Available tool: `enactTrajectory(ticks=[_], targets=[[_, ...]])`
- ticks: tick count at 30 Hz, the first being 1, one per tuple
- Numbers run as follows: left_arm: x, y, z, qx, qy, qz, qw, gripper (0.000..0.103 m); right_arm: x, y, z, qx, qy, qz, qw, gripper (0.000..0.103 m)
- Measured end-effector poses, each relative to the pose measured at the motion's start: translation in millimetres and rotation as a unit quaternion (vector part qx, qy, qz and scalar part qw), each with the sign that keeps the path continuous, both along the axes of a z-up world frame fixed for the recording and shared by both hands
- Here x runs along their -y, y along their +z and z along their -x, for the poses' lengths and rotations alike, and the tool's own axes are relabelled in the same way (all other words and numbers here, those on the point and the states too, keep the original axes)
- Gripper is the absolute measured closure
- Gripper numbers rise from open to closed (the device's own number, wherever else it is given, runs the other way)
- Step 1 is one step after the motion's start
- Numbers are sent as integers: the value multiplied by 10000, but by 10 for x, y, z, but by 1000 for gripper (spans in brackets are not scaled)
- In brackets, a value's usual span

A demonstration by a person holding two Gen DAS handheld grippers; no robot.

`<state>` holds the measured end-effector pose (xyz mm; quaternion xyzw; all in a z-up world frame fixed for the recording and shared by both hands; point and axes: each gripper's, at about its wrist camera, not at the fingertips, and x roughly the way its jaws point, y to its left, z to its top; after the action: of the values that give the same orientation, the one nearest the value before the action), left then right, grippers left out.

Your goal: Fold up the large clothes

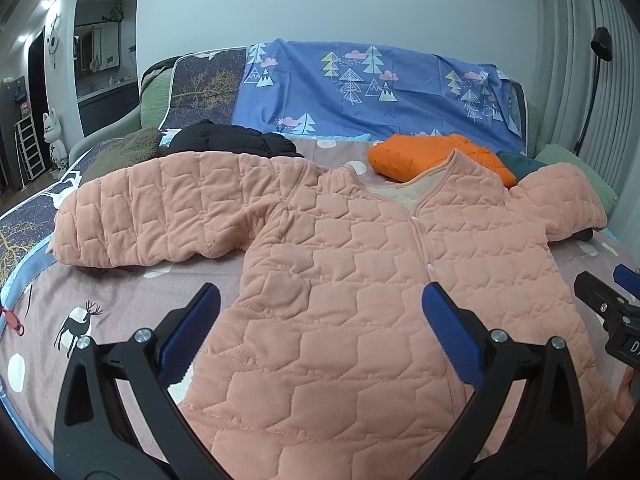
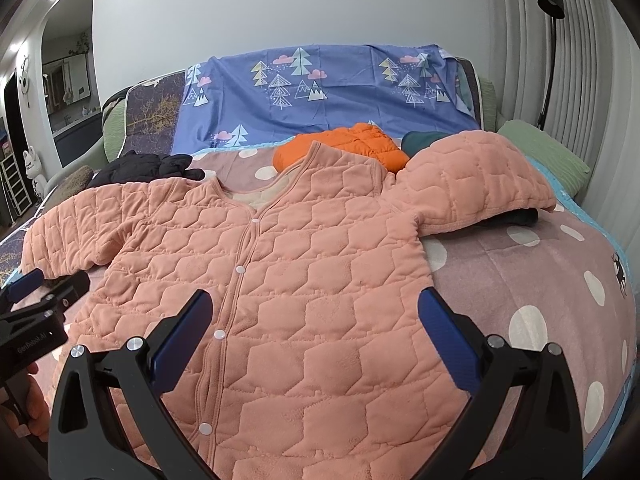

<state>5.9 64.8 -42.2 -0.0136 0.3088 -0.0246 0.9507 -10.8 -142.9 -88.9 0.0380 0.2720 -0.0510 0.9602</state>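
Note:
A large peach quilted jacket (image 1: 360, 272) lies flat, front up and snapped shut, on the bed, both sleeves spread out; it also shows in the right wrist view (image 2: 304, 264). My left gripper (image 1: 322, 304) is open and empty, hovering over the jacket's lower left half. My right gripper (image 2: 312, 312) is open and empty over the lower right half. The right gripper's tip shows at the right edge of the left wrist view (image 1: 612, 296), and the left gripper's tip at the left edge of the right wrist view (image 2: 36, 292).
A pink dotted blanket (image 2: 520, 264) covers the bed. At the back lie an orange garment (image 1: 424, 154), a black one (image 1: 232, 140) and a dark green one (image 1: 520, 162). A blue tree-print sheet (image 1: 360, 92) drapes the headboard. A floor lamp (image 2: 550, 40) and curtain stand right.

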Motion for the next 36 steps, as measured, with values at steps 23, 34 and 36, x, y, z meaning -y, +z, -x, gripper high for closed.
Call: enactTrajectory(ticks=[23,34,36], targets=[[-35,-16,-24,-133,-97,70,9998,14,-141,-5,-39,-74,125,149,9998,1],[-30,-36,-58,-177,-156,106,9997,14,-176,-5,-64,-74,146,186,9997,1],[-33,-50,-78,-240,-220,157,9993,21,-176,2,-76,-90,143,182,9997,1]])
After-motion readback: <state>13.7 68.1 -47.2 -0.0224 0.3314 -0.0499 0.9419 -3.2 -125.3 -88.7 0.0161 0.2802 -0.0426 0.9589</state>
